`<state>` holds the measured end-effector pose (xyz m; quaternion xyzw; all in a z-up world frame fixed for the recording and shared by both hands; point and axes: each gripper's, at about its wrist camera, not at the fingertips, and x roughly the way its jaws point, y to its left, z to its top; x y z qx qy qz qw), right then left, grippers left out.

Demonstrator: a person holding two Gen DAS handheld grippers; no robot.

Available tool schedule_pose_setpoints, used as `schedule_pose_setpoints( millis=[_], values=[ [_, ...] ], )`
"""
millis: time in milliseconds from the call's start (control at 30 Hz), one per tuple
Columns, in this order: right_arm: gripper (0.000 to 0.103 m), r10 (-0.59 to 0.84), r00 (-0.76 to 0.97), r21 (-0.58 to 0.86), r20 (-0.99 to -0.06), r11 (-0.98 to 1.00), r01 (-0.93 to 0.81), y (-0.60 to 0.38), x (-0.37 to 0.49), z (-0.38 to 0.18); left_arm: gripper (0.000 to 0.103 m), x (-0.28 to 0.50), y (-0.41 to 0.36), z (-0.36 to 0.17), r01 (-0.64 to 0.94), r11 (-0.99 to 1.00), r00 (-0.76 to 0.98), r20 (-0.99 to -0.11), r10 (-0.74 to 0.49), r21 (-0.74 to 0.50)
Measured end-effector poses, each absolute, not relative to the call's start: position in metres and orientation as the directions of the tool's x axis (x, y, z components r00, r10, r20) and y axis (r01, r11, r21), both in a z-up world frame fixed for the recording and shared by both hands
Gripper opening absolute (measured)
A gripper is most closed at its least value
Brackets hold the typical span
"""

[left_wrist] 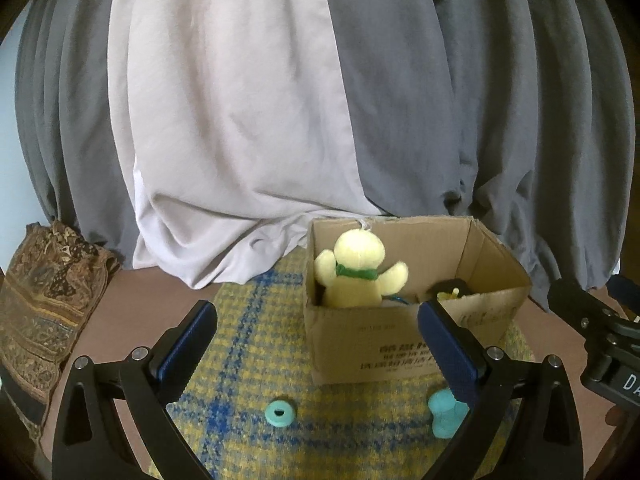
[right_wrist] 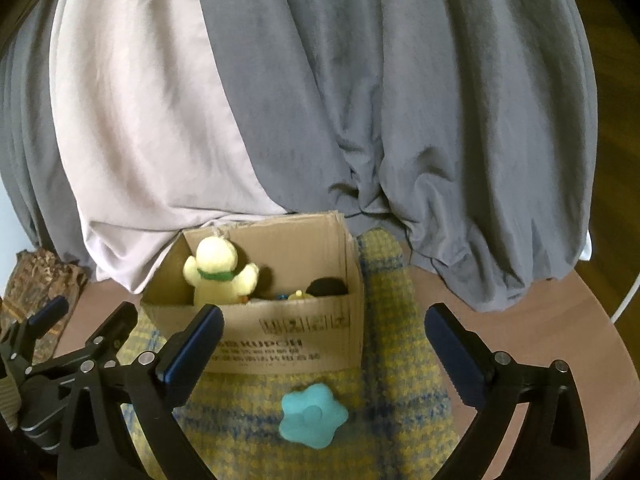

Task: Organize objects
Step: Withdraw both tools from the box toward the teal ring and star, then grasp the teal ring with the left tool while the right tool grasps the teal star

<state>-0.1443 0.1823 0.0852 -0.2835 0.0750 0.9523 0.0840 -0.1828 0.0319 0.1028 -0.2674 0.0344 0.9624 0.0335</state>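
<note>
Yellow plush (left_wrist: 357, 270) sitting upright in cardboard box (left_wrist: 360, 344), head up. Teal star toy (right_wrist: 312, 422) lying flat before the box on checked mat (left_wrist: 248, 360). Left gripper (left_wrist: 318, 344) and right gripper (right_wrist: 324, 348) gaping, empty. Grey curtain (left_wrist: 440, 100) behind the box.

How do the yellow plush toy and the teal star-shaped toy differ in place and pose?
The plush toy is inside the cardboard box; the star toy is outside, on the checked cloth in front of the box. The plush toy stands upright with arms spread; the star toy lies flat. Both look soft, and no gripper touches either.
</note>
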Motion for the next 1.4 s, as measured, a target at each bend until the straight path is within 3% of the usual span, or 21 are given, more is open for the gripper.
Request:
schedule_pose_setpoints(
  millis=[567,1400],
  values=[
    [0.101,0.1,-0.782,0.114,-0.616,-0.97,-0.214,0.176,-0.135,0.043,0.103,-0.163,0.014,0.069,-0.053,-0.996,-0.841,-0.541,0.005,0.073],
    [0.101,0.128,-0.636,0.073,-0.761,-0.957,-0.281,0.157,-0.168,-0.041,0.102,-0.196,-0.026,-0.013,-0.017,-0.998,-0.75,-0.661,-0.025,0.057]
  ],
)
